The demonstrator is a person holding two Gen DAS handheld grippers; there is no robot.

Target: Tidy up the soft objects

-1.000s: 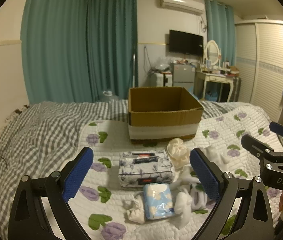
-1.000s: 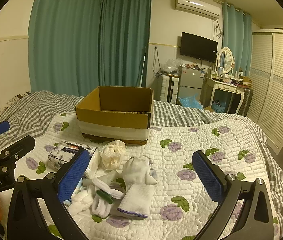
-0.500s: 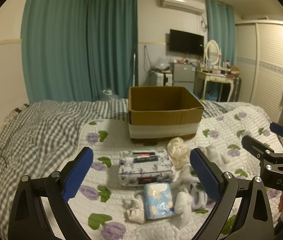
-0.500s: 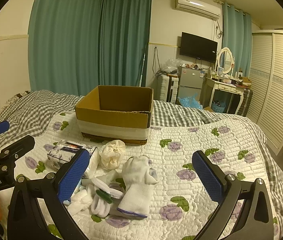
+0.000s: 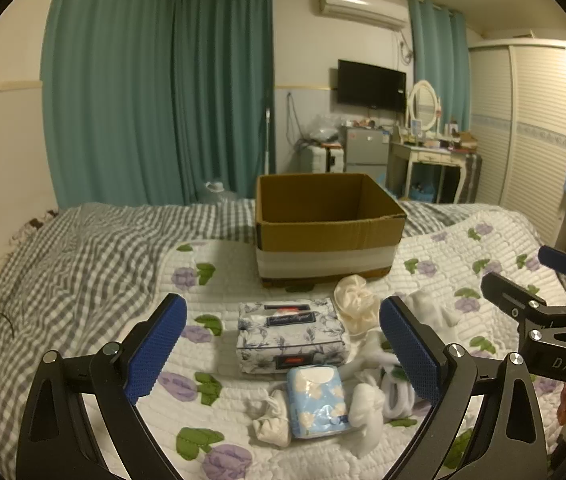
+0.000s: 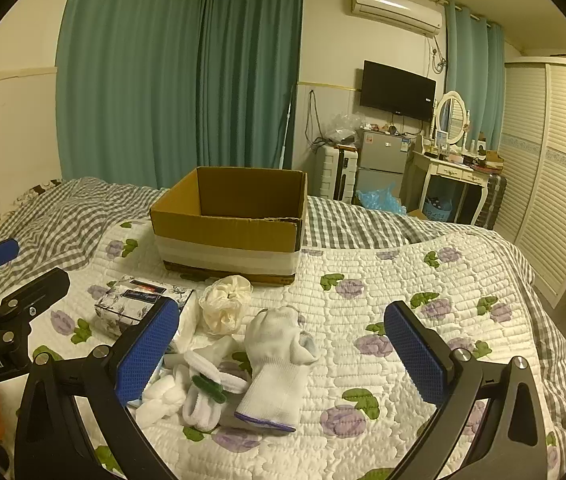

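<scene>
- Nearest: left gripper (image 5: 283,344) spread wide over the quilt (image 5: 219,280), holding nothing; right gripper (image 6: 283,354) likewise wide and empty.
- Just ahead of the left gripper, a blue tissue pack (image 5: 317,402) lying flat, touching a small knotted white sock (image 5: 271,420) on its left and a rolled white sock (image 5: 367,404) on its right.
- Ahead of the right gripper, a white glove (image 6: 279,364) draped beside a heap of rolled white socks (image 6: 199,392).
- Next back, a floral tissue pack (image 5: 291,334), with a cream scrunched bag (image 5: 357,306) just beside its right corner.
- To the right of the glove, open bare quilt up to the bed's edge.
- Farther, a cardboard box (image 6: 227,224) upright on the bed, flaps open, near the cream bag; visible inner walls bare, floor hidden.
- Beyond, grey checked sheet (image 5: 95,248), then teal curtains (image 6: 179,80).
</scene>
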